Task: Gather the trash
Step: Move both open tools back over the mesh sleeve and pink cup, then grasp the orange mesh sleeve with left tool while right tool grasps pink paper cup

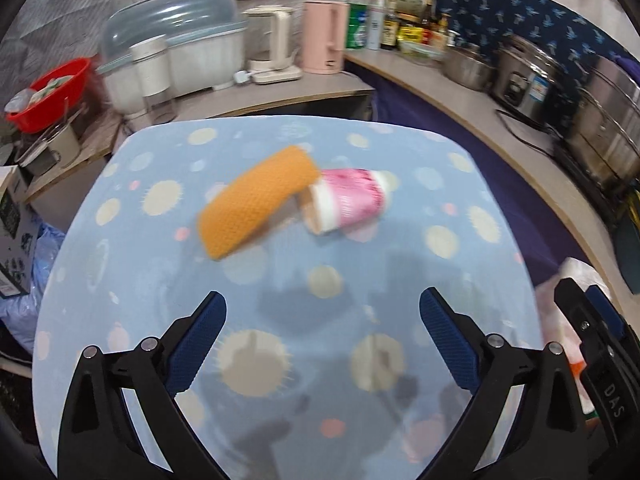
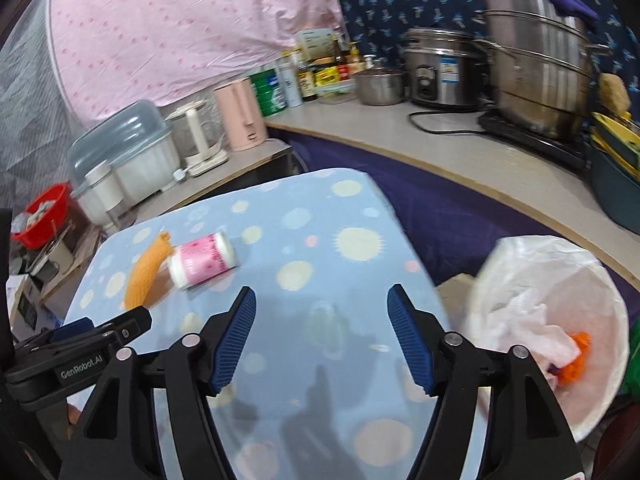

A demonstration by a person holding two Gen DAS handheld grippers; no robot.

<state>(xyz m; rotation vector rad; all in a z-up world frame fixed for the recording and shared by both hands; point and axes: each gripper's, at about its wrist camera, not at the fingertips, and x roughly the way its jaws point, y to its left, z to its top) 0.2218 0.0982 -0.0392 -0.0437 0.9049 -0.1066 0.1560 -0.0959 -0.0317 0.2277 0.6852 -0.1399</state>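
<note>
Trash lies near the middle of the spotted blue table [image 1: 120,280]: at left an orange sponge [image 1: 256,206], touching at its right end a pink-labelled cup [image 1: 348,202] tipped on its side. Both look light; the sponge should squash, so pinch it across its narrow width, while the thin cup could crush or roll, so grip it gently across the body. The left gripper [image 1: 322,336] is spread wide and empty. The right gripper [image 2: 322,336] also gapes, empty. The lined bin [image 2: 600,280] stands rightmost, beside the table.
</note>
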